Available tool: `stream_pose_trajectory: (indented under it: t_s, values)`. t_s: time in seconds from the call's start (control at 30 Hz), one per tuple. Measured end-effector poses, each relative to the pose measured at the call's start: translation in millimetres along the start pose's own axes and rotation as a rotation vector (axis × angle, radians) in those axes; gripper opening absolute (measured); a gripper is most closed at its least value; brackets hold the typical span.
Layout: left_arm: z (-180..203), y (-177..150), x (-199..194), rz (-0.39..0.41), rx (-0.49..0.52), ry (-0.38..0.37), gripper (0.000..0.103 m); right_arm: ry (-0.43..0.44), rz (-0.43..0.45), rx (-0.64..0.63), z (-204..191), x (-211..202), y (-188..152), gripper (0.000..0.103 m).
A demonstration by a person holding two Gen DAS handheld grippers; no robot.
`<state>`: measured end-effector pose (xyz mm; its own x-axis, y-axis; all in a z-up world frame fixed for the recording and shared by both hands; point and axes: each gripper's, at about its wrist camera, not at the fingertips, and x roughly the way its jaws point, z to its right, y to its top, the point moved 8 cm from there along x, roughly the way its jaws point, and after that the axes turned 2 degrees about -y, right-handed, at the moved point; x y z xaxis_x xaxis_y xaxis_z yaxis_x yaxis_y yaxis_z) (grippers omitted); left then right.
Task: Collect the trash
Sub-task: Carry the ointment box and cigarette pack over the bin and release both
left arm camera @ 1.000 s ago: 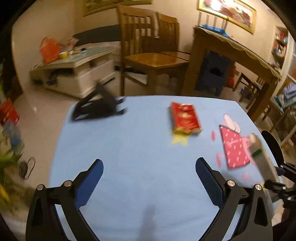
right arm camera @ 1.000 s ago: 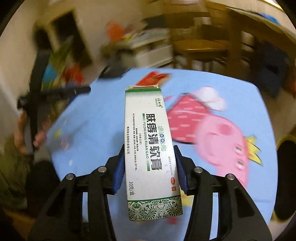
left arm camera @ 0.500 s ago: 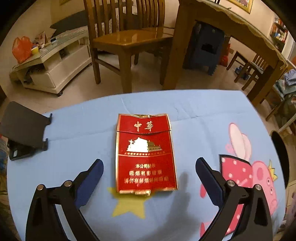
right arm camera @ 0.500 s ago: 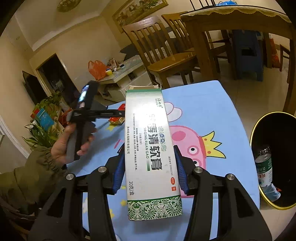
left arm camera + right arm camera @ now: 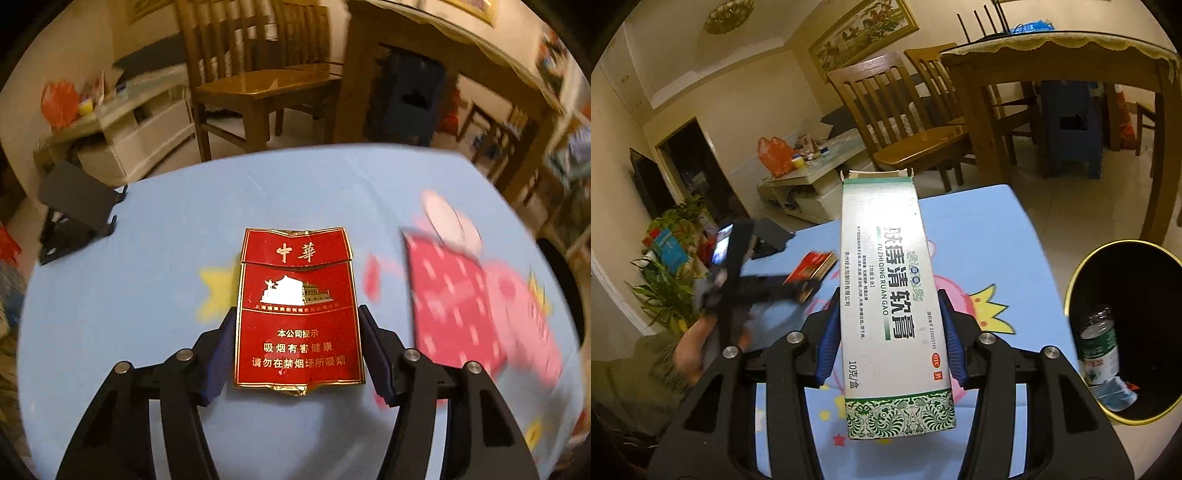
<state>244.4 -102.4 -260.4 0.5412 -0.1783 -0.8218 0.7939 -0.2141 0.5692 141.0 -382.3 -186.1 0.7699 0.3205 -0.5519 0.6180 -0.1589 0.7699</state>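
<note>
Left tongs (image 5: pixel 297 330): you had just been closing them; their pads touched both long sides of the red pack (image 5: pixel 297 306), which lay on the bench (image 5: pixel 147 266).
Right tongs (image 5: pixel 888 334): you clamped the white box (image 5: pixel 892 295), raised above the bench, left of the bin (image 5: pixel 1126 332).
Bin: it stood on the floor beside the bench, with a bottle (image 5: pixel 1099 350) inside.

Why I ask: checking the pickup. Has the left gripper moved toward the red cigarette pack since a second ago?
Yes. The left gripper has closed in on the red cigarette pack lying on the blue tablecloth; its jaws have just been closing around it.
</note>
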Motion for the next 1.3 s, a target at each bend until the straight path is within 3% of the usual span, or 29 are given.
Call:
stream_pose_trajectory:
  t_s: [0.23,0.37,0.6,0.77,1.03,1.3]
  values:
    - [84.7,-12.6,-58.6,0.083,0.089,-0.059,0.060,-0.193,0.033,0.033,43.5,-16.5,10.0,0.048]
    - [139.3,-1.0,-85.1,0.131,0.153,-0.110,0.060,-0.311,0.107,0.107,91.2,-42.5,25.4,0.048]
    - [210.2,7.5,-96.7,0.165,0.221,-0.156,0.061,-0.484,0.246,0.169,153.6,-88.3,42.6,0.048]
    - [235.0,12.7,-84.9,0.160,0.258,-0.175,0.061,-0.537,0.255,0.200,185.3,-97.1,39.8,0.048]
    - [268.3,8.4,-67.6,0.132,0.287,-0.196,0.061,-0.596,0.102,0.271,230.6,-63.4,17.5,0.052]
    - [279.0,5.5,-58.1,0.114,0.302,-0.205,0.061,-0.599,0.172,0.303,227.9,-82.4,24.9,0.053]
